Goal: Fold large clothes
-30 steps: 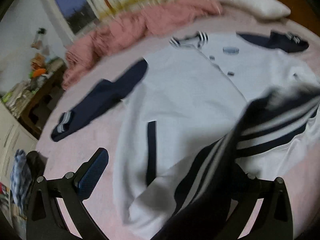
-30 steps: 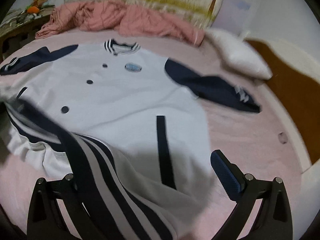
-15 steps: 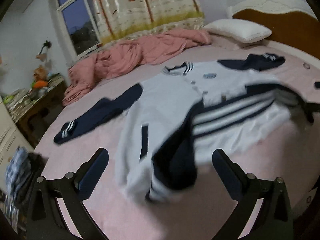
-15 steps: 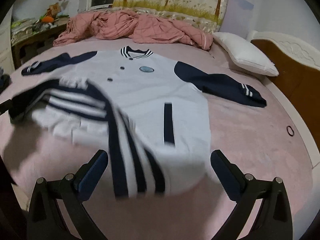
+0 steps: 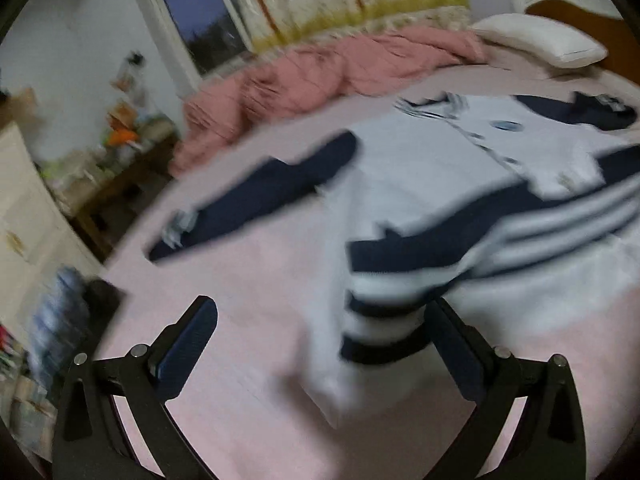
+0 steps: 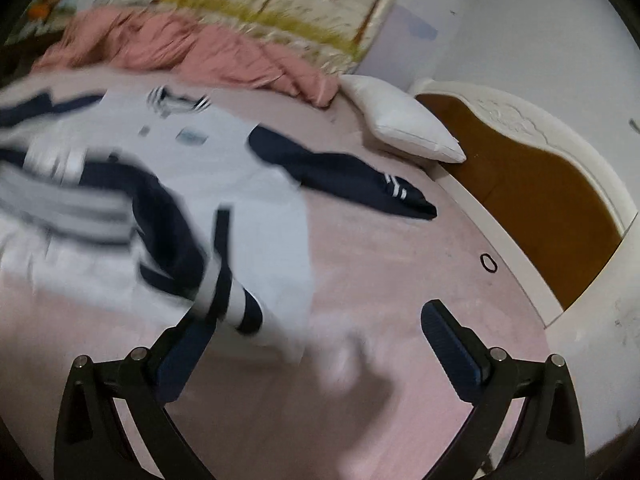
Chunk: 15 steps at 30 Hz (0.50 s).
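Observation:
A white varsity jacket point(image 5: 432, 168) with navy sleeves lies spread on the pink bed point(image 5: 240, 280); it also shows in the right wrist view point(image 6: 256, 200). Its navy and white striped hem point(image 5: 400, 288) is folded back over the body and bunched at the corners. My left gripper point(image 5: 324, 340) is open, the hem's left corner lying by its right finger point(image 5: 456, 344). My right gripper point(image 6: 316, 340) is open, the hem's right corner point(image 6: 236, 304) lying against its left finger point(image 6: 188, 344). Both views are blurred.
A rumpled pink quilt point(image 5: 320, 76) and a white pillow point(image 6: 404, 124) lie at the far side of the bed. A wooden headboard point(image 6: 520, 200) curves on the right. A cluttered desk point(image 5: 112, 160) and a white cabinet point(image 5: 24, 220) stand left. A small black ring point(image 6: 489, 261) lies on the bed edge.
A second ago both grippers held the striped hem lifted close to the cameras. They have let it go, opened and drawn back; the hem now lies lower, over the jacket.

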Motion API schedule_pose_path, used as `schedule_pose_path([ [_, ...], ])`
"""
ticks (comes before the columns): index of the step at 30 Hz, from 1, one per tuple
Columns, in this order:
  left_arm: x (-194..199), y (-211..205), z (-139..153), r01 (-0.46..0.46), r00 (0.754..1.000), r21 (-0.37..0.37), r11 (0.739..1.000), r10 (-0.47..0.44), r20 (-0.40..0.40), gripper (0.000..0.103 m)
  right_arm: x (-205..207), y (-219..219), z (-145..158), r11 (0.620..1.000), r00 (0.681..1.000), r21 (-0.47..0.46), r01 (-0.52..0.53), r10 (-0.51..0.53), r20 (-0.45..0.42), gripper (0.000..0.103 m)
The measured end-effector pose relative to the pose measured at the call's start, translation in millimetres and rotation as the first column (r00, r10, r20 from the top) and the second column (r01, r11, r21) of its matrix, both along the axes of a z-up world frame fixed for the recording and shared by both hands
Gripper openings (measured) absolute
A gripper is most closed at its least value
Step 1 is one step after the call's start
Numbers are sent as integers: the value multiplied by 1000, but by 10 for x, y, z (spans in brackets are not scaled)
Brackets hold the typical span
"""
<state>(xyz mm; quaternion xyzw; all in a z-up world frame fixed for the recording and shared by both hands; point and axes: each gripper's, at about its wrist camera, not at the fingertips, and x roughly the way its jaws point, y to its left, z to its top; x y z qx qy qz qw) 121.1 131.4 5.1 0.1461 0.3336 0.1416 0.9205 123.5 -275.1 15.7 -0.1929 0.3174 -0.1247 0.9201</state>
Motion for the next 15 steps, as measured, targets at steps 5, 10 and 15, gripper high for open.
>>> schedule_pose_path([
  [5,268,356,7,-122,992,-39,992,123,13,103,351,-202,167,995,995,11,96,-95,-8,102],
  [10,35,371,-138,66,998,-315,947,-70,-1,100,140,-238,173,978,996,193,-83,86,-5,102],
  [15,296,293,-450,68,982,-316,946,-120,-147,55,436,-329,-183,944,977,313,-100,153,-150,60],
])
